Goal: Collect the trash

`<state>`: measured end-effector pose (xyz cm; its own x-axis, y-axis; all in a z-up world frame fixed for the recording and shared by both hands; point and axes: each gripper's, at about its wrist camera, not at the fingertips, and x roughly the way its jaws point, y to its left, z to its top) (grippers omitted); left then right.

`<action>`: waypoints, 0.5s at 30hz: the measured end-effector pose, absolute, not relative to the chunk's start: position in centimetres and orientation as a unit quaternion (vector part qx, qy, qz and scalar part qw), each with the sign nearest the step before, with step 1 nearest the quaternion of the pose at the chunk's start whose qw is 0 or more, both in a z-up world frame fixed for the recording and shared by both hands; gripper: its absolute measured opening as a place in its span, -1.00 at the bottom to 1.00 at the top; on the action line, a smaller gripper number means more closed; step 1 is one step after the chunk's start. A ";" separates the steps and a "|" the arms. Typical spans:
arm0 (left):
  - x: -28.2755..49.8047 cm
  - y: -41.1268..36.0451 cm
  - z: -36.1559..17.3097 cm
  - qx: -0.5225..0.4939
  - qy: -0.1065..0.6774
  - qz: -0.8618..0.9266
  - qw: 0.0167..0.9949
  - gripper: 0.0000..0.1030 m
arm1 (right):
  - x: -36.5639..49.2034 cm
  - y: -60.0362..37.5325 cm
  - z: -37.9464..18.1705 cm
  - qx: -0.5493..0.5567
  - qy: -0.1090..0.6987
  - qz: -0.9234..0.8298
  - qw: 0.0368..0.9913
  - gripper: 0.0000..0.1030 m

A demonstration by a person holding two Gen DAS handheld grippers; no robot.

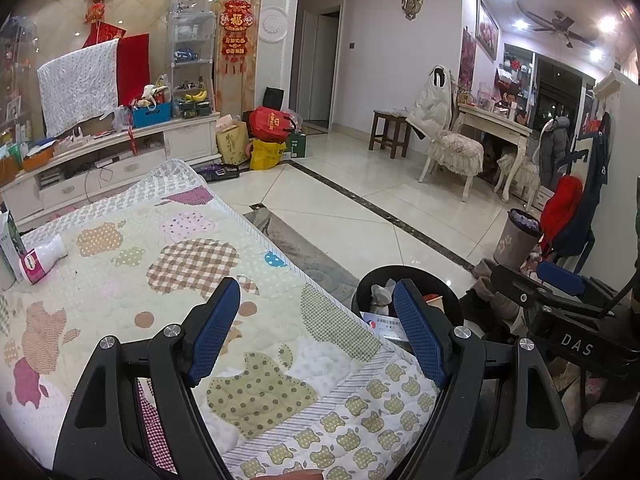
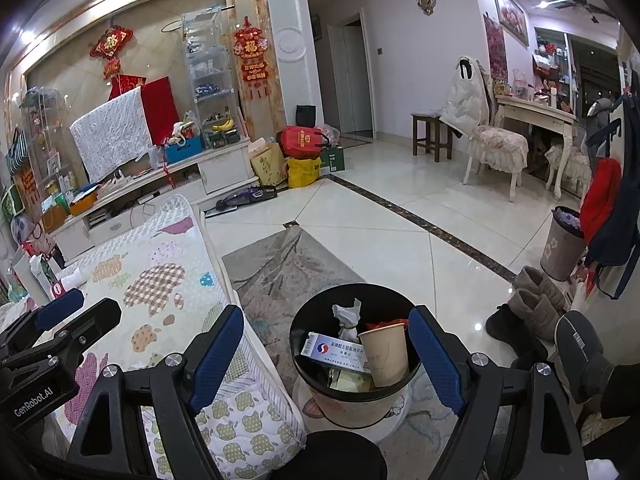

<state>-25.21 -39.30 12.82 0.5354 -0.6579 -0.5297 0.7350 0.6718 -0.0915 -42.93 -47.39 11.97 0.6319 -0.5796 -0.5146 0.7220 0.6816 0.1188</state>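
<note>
A black-lined trash bin (image 2: 316,364) stands on the floor beside the quilt-covered table (image 2: 160,280). It holds a paper cup (image 2: 386,354), a white medicine box (image 2: 336,350) and crumpled paper (image 2: 347,314). My right gripper (image 2: 328,352) is open and empty above the bin. My left gripper (image 1: 316,328) is open and empty over the table's near corner (image 1: 280,360); the bin (image 1: 362,292) shows just past it. A white bottle with a pink label (image 1: 40,258) lies on its side at the table's far left beside a carton (image 1: 10,240).
A rug (image 2: 280,264) lies under the bin. Boots (image 2: 532,304) and a second, grey bin (image 2: 562,242) stand to the right. A TV cabinet (image 1: 120,152) with clutter and bags (image 1: 268,140) is at the back. A chair (image 1: 452,148) and desk stand far right.
</note>
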 end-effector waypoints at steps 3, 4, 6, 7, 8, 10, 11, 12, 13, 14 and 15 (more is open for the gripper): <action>-25.2 -39.3 12.8 0.072 0.270 -0.398 0.874 0.53 | -42.9 -47.4 11.8 0.160 0.225 -0.365 0.889 0.60; -25.2 -39.3 12.8 0.072 0.270 -0.398 0.874 0.53 | -42.9 -47.4 11.7 0.161 0.226 -0.365 0.889 0.60; -25.2 -39.3 12.8 0.072 0.271 -0.399 0.873 0.53 | -42.8 -47.5 11.7 0.161 0.227 -0.365 0.888 0.60; -25.2 -39.3 12.8 0.071 0.271 -0.399 0.873 0.53 | -42.9 -47.5 11.6 0.162 0.227 -0.365 0.888 0.60; -25.2 -39.3 12.8 0.071 0.271 -0.399 0.873 0.53 | -42.9 -47.6 11.6 0.162 0.228 -0.364 0.888 0.60; -25.2 -39.3 12.8 0.071 0.271 -0.398 0.873 0.53 | -42.9 -47.5 11.5 0.162 0.230 -0.364 0.888 0.60; -25.2 -39.3 12.8 0.070 0.271 -0.398 0.874 0.53 | -42.9 -47.5 11.5 0.162 0.230 -0.364 0.888 0.60; -25.2 -39.2 12.7 0.070 0.271 -0.397 0.874 0.53 | -42.9 -47.5 11.5 0.162 0.231 -0.364 0.888 0.60; -25.2 -39.2 12.7 0.069 0.272 -0.396 0.874 0.53 | -42.9 -47.5 11.4 0.161 0.232 -0.364 0.888 0.60; -25.2 -39.2 12.5 0.069 0.272 -0.396 0.874 0.53 | -42.9 -47.5 11.4 0.161 0.232 -0.363 0.888 0.60; -25.2 -39.1 12.5 0.068 0.273 -0.396 0.874 0.53 | -42.9 -47.5 11.4 0.161 0.233 -0.363 0.888 0.60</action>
<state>-25.19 -39.11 12.52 0.5383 -0.6548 -0.5306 0.7288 0.6778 -0.0971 -42.87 -47.48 11.43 0.6276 -0.5698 -0.5305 0.7198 0.6844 0.1165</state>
